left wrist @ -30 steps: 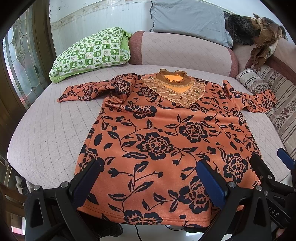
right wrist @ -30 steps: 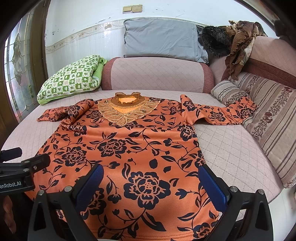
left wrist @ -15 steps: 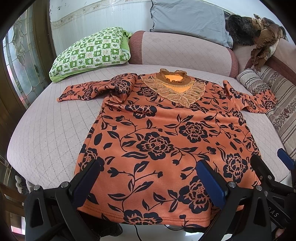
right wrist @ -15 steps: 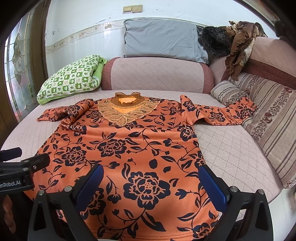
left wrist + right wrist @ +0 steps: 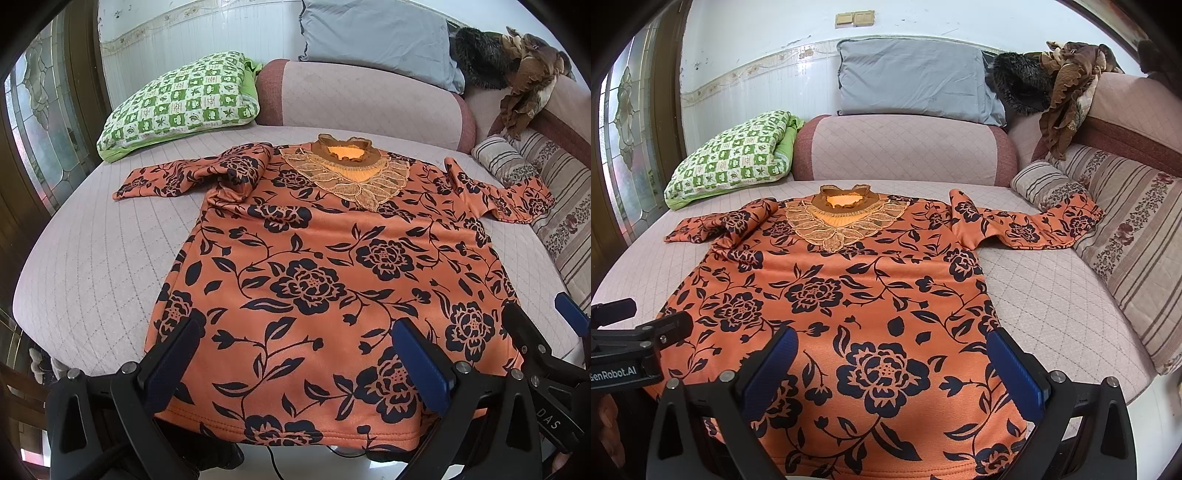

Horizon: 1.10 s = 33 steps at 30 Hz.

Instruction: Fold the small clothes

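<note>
An orange top with black flowers and a lace collar [image 5: 332,266] lies flat, face up, on a pale quilted sofa seat [image 5: 96,258]; it also shows in the right wrist view [image 5: 857,302]. Its left sleeve [image 5: 184,175] is bunched near the shoulder. Its right sleeve [image 5: 1027,225] stretches out to the striped cushions. My left gripper [image 5: 295,365] is open and empty above the hem, left of centre. My right gripper [image 5: 892,369] is open and empty above the hem, right of centre. Neither touches the cloth.
A green checked pillow [image 5: 181,103] lies at the back left. A grey pillow [image 5: 916,85] and a heap of dark clothes [image 5: 1056,77] sit on the backrest. Striped cushions [image 5: 1126,236] line the right side. A door with patterned glass [image 5: 40,122] stands left.
</note>
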Available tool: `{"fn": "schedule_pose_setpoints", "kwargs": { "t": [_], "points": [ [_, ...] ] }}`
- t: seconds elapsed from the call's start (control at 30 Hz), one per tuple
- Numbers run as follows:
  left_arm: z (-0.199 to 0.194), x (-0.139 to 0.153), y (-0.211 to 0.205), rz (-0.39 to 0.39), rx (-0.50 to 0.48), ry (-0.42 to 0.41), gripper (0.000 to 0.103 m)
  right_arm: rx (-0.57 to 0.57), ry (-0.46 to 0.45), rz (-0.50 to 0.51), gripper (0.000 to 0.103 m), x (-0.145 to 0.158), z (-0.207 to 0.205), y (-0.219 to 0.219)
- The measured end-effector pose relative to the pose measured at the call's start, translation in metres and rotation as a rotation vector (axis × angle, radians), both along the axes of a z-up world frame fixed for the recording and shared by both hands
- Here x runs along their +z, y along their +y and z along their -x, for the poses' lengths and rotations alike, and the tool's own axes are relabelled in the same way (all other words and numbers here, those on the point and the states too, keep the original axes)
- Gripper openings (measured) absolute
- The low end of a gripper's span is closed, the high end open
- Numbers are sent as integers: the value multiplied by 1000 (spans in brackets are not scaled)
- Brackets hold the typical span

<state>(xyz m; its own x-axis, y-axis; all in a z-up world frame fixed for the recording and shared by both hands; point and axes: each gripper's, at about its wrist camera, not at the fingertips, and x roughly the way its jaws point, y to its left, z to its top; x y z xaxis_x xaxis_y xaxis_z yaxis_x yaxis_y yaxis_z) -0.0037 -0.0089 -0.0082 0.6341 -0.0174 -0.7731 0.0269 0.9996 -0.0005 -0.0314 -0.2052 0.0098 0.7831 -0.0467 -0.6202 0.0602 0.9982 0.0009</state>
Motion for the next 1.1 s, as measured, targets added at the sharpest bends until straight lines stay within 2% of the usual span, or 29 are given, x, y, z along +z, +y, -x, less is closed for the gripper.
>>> {"fn": "schedule_pose_setpoints", "kwargs": {
  "t": [0.4,0.5,0.57,0.63,0.7,0.83,0.9,0.93,0.97,1.03,1.1],
  "points": [
    [-1,-3,1,3,-6,5,103,-2,1,-7,103,1,0,-1],
    [-7,-12,11,23,-11,47,103,17,39,-78,103,2,-4,-11],
    [-15,-22,22,66,-2,93,103,48,61,-189,103,7,-7,-25],
    [-22,-33,30,81,17,133,103,68,50,-311,103,14,-14,-51],
    [-30,-40,34,57,30,143,103,51,48,-375,103,20,-26,-77],
    [-45,-48,34,33,12,146,103,-80,77,-619,103,16,-77,-176],
    [-58,-54,37,40,9,159,103,-173,73,-690,100,7,-106,-229],
    [-62,-56,38,40,7,165,103,-245,78,-721,91,-1,-125,-263],
    [-68,-59,40,37,6,171,103,-279,85,-735,79,-5,-135,-280],
    [-78,-62,42,34,5,168,103,-380,90,-774,61,-16,-162,-329],
    [-89,-65,45,34,6,162,103,-469,80,-795,61,-25,-182,-368]
  ]
}}
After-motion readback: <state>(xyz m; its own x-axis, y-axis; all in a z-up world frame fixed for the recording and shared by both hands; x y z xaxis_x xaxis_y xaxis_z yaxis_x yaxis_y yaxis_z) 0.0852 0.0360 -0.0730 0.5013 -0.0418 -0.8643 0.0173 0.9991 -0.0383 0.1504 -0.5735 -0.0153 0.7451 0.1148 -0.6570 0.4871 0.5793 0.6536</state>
